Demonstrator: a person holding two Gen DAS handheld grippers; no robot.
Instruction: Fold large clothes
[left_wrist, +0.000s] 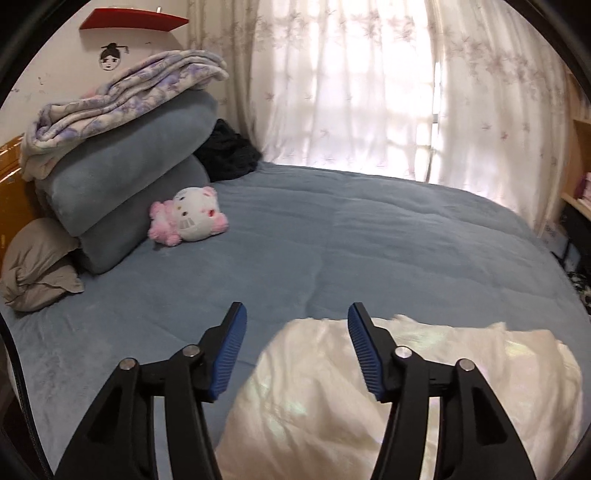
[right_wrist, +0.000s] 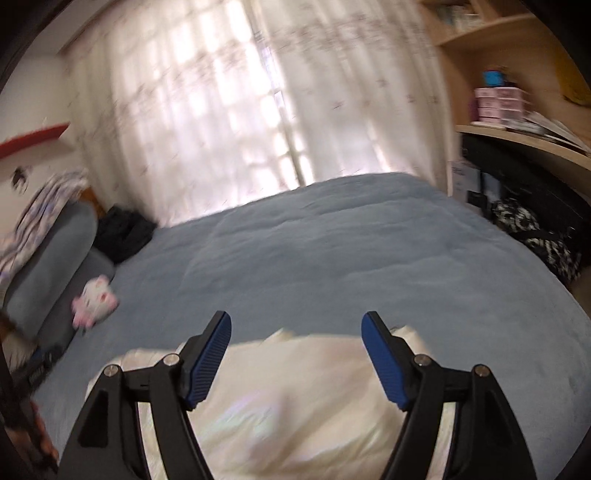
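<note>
My left tongs (left_wrist: 295, 314) are spread with nothing between the blue pads, and my right tongs (right_wrist: 295, 325) gape wider, also gripping nothing; both hang above the cream garment (left_wrist: 424, 387) that lies bunched on the near part of the blue bed cover (left_wrist: 332, 229). Farther off to the left a pink and white plush toy (left_wrist: 188, 216) sits against stacked blue pillows (left_wrist: 122, 184) topped with a folded flowered blanket (left_wrist: 122, 96), a dark bundle (left_wrist: 227, 151) behind them. Beyond the bed hang pale flowered curtains (left_wrist: 369, 85), lit from behind, and wooden shelves (right_wrist: 517, 92) stand at the right.
</note>
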